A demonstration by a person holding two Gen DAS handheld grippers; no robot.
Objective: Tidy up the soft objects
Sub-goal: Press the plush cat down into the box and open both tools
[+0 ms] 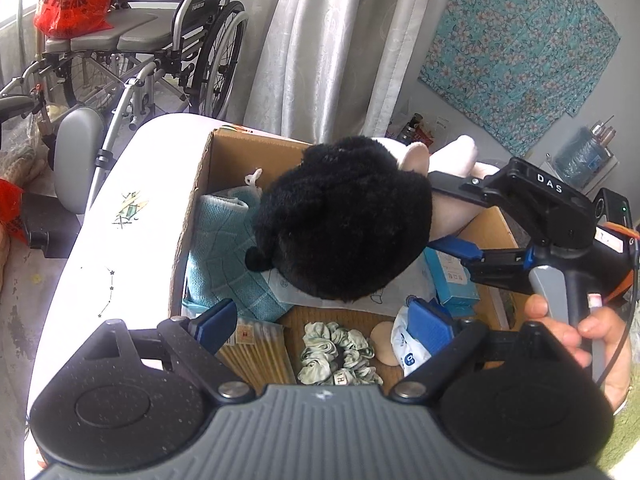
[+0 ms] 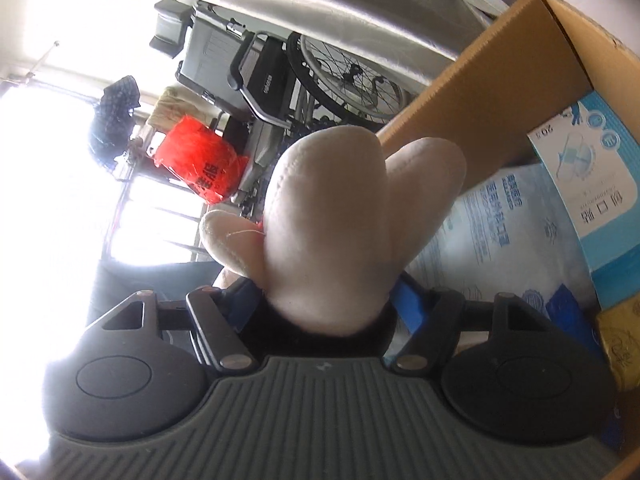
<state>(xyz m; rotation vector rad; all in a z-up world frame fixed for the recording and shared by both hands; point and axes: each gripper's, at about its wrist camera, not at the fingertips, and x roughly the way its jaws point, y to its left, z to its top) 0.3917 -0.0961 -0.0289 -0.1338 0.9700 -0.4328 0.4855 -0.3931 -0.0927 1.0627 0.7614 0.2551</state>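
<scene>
Your left gripper hangs over the near end of the open brown cardboard box, its blue-padded jaws spread wide with nothing between them. Directly below it on the box floor lie a crumpled grey-green fabric scrunchie, a bundle of yellow wooden-stick cotton swabs to its left, and a round beige powder puff beside a white-and-blue plastic packet to its right.

Deeper in the box, a folded teal knitted cloth rests against the left wall, and a light-blue carton of adhesive plasters sits toward the right wall.

Above the middle of the box, your right gripper, held in your right hand, comes in from the right side and holds the black-haired plush doll with cream fabric limbs. Its jaws are clamped on the doll's body, the black hair toward the box's left wall and the cream legs reaching past the far right corner.

The box stands on a white table with small printed motifs. Beyond the box's far left corner stands a grey folding wheelchair carrying a red plastic bag; behind the far wall hang pale grey curtains and a turquoise floral cloth.
</scene>
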